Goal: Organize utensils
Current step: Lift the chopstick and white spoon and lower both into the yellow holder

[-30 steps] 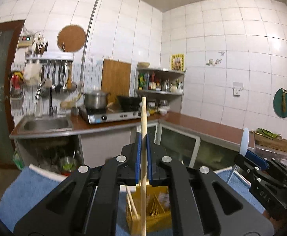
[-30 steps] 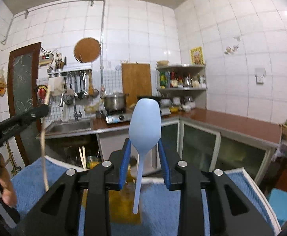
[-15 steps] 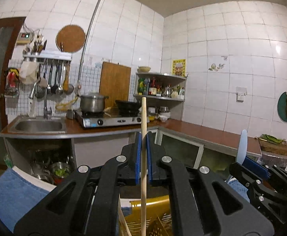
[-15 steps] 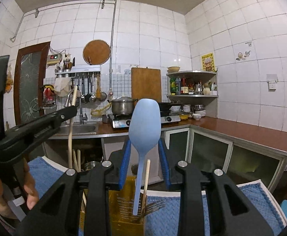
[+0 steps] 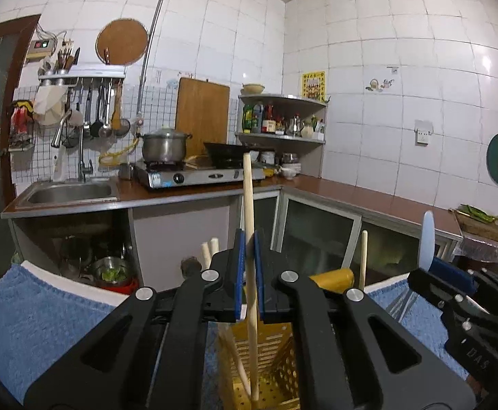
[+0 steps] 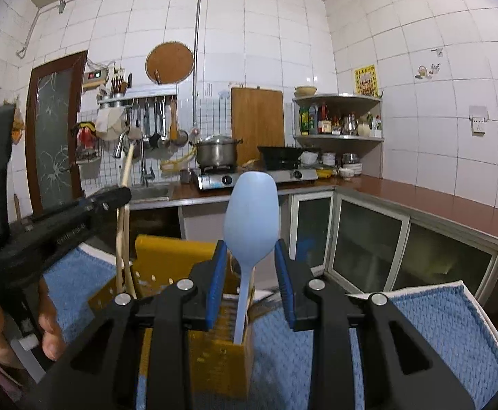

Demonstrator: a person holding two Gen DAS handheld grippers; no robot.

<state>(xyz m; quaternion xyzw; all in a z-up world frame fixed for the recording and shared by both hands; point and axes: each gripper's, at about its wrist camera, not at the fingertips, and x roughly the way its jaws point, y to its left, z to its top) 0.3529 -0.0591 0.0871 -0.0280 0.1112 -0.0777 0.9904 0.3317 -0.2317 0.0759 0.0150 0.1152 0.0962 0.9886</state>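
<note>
My left gripper (image 5: pixel 249 273) is shut on a wooden chopstick (image 5: pixel 250 225) held upright, its lower end inside the yellow perforated utensil holder (image 5: pixel 276 369). Other wooden sticks (image 5: pixel 211 249) stand in the holder. My right gripper (image 6: pixel 250 270) has its blue pads apart around a light blue spoon (image 6: pixel 250 212), bowl up, whose handle reaches down into the yellow holder (image 6: pixel 214 352). The pads do not touch the spoon. The left gripper also shows in the right wrist view (image 6: pixel 61 225) at left, and the right gripper in the left wrist view (image 5: pixel 454 294) at right.
The holder stands on a blue towel (image 6: pixel 419 328) on a white surface. Behind are a sink (image 5: pixel 71 193), a gas stove with a pot (image 5: pixel 163 147), a brown counter (image 5: pixel 368 201) and cabinet doors. A hand (image 6: pixel 49 328) holds the left gripper.
Both grippers have come down over the yellow holder. The chopstick's end and the spoon's handle now sit inside it. The right pads stand wider apart around the spoon.
</note>
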